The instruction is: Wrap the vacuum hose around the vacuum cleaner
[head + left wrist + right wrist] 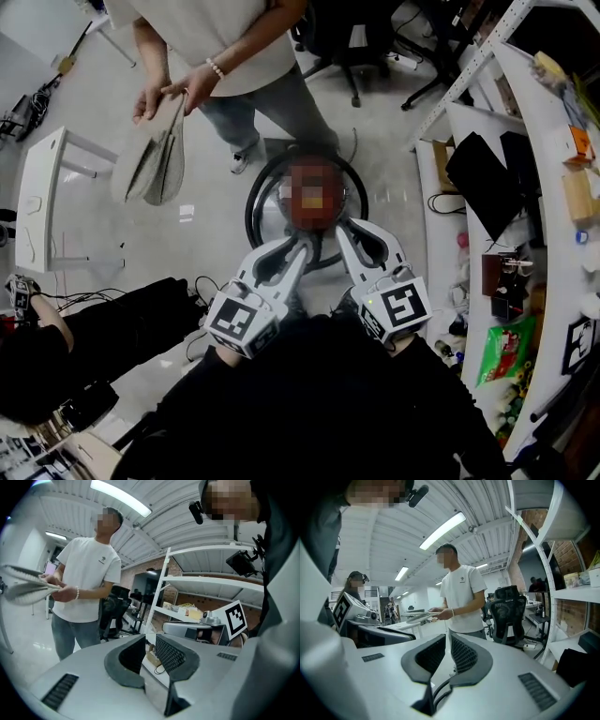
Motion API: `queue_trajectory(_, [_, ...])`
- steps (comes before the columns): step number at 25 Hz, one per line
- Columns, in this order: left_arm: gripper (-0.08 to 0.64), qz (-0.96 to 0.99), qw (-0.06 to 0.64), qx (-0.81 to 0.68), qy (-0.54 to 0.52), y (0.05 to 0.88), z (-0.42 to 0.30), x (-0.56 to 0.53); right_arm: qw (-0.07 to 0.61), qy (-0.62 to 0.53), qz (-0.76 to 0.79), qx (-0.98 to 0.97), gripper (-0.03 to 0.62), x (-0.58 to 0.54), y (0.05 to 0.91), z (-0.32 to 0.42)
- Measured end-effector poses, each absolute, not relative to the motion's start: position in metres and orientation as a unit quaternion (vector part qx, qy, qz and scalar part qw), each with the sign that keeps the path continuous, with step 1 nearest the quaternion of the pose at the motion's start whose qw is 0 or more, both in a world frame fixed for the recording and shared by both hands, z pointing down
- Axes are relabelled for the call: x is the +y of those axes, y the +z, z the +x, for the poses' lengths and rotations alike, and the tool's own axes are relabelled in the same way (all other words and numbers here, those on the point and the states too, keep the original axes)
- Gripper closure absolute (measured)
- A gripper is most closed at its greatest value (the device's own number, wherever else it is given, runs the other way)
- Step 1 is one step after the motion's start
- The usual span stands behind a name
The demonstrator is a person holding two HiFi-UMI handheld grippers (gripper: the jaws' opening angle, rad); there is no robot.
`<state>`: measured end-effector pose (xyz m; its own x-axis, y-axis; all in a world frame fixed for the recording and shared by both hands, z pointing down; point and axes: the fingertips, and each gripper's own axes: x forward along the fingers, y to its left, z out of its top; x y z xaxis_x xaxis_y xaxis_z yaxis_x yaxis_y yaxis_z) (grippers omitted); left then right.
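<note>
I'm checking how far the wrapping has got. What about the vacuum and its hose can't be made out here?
- Vacuum cleaner, head view: a mosaic patch covers its top.
- Hose, head view: parts of the loop's near side lie behind the left tongs and right tongs; its ends cannot be found.
- Both gripper views: aimed upward, so the vacuum and hose are out of frame.

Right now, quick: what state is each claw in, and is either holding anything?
The grey left claw: closed, nothing between its jaws.
The grey right claw: closed, nothing between its jaws.
</note>
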<state>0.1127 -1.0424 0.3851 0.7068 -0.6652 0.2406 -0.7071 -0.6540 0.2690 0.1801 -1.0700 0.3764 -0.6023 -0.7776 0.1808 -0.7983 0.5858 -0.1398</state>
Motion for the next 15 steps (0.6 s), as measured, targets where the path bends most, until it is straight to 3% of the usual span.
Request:
queue_trajectory(8, [0.479,0.906,0.204,-0.367,0.056,0.388,0.119,-1.051,0.073,0.108,0.456,-0.88,0.549,-1.074,0.39,0.185])
queue_trajectory(15, [0.479,0.909,0.191,-0.364,0.066,0.392,0.129,-1.04,0.068,0.116,0.453,-0.881,0.551,-1.06,0.384,0.192])
